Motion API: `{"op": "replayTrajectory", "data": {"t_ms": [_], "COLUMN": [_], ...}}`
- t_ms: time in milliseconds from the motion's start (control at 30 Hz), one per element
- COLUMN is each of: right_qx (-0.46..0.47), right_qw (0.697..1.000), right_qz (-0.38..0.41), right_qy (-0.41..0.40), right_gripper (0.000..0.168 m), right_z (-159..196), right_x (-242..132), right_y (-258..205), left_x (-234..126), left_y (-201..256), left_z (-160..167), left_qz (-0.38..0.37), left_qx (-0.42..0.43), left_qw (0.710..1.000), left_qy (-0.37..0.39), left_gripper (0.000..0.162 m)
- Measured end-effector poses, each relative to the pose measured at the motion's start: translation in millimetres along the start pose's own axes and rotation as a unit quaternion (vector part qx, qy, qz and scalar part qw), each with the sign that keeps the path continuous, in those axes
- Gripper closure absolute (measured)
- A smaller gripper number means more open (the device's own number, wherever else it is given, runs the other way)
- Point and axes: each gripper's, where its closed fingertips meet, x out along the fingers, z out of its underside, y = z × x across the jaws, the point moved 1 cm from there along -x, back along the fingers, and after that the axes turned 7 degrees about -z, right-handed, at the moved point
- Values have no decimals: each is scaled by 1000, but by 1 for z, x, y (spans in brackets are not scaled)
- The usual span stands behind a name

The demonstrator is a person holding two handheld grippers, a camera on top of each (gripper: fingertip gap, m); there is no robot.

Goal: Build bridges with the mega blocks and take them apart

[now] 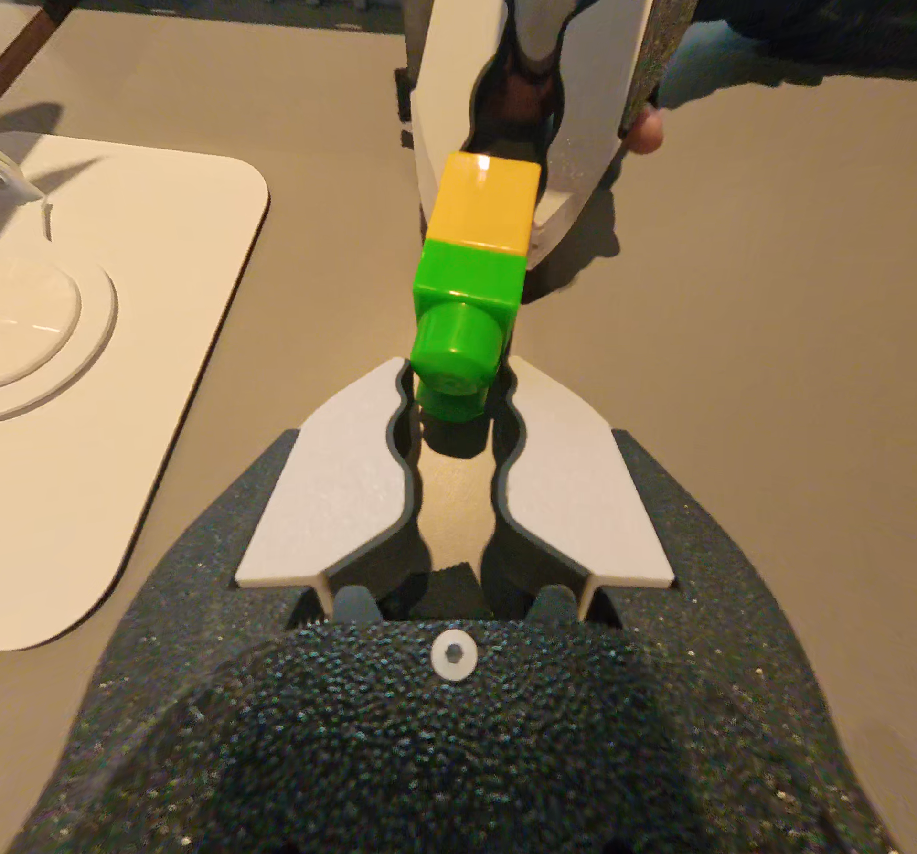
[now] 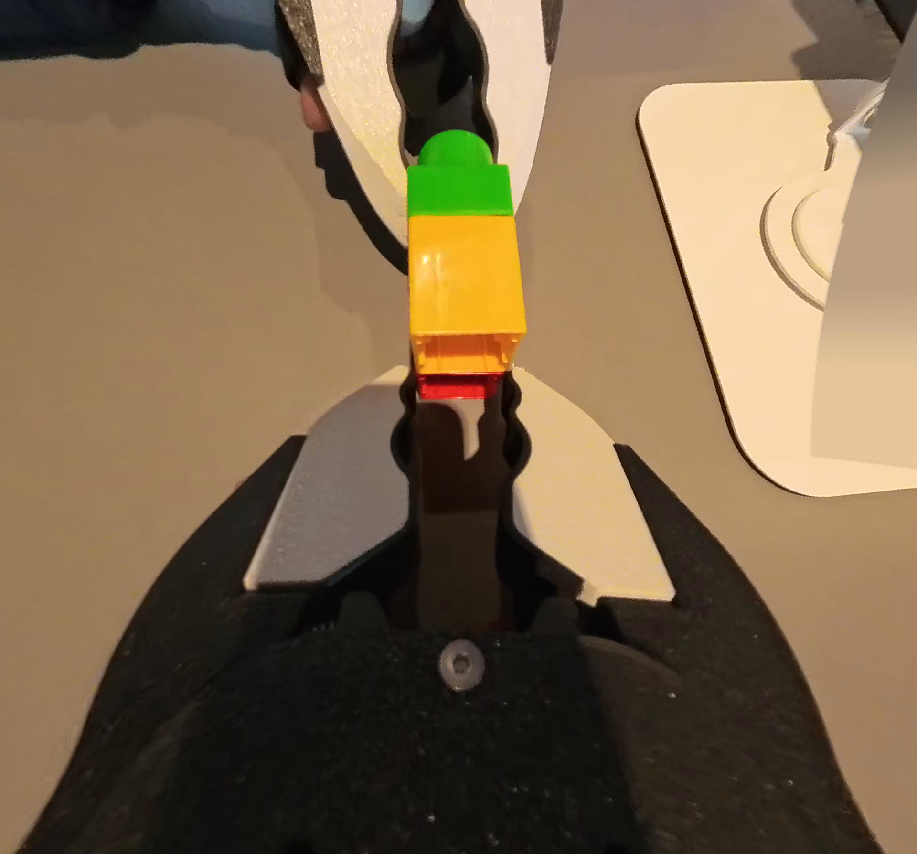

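A green block (image 1: pixel 469 279) and a yellow block (image 1: pixel 484 205) are joined end to end and held level above the table between my two grippers, which face each other. The green stud points at my left gripper (image 1: pixel 456 373), which is shut on the green end. In the right wrist view the yellow block (image 2: pixel 464 279) shows its hollow end, with a red block (image 2: pixel 456 386) just below it. My right gripper (image 2: pixel 459 378) is shut on that red block. The green block (image 2: pixel 459 190) lies beyond, between the left gripper's fingers (image 2: pixel 362 110).
A white monitor stand base (image 1: pixel 124 334) lies on the beige table (image 1: pixel 744 383) left of the blocks; it also shows in the right wrist view (image 2: pixel 744 284). A person's dark sleeve (image 1: pixel 794 1) is behind the right gripper's fingers (image 1: pixel 595 86). Tip to tip, the grippers are about 6 centimeters apart.
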Motion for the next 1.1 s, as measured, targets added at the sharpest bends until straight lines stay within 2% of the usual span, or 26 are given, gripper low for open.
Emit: {"op": "replayTrajectory", "data": {"t_ms": [967,1033,1100], "right_qx": [6,3,1], "right_qw": [1000,1000,1000], "right_qz": [-6,-7,-17], "right_qy": [0,1,5], "right_gripper": [135,131,120], "right_z": [-1,-1,-1], "right_x": [2,2,1], "right_y": [2,1,-2], "left_x": [2,2,2], "left_y": [6,6,7], "left_z": [1,1,2], "left_qz": [26,28,30], "left_qx": [-1,-3,-4], "left_qw": [1000,1000,1000], "left_qy": [-9,-8,-8], "left_gripper": [133,133,133]}}
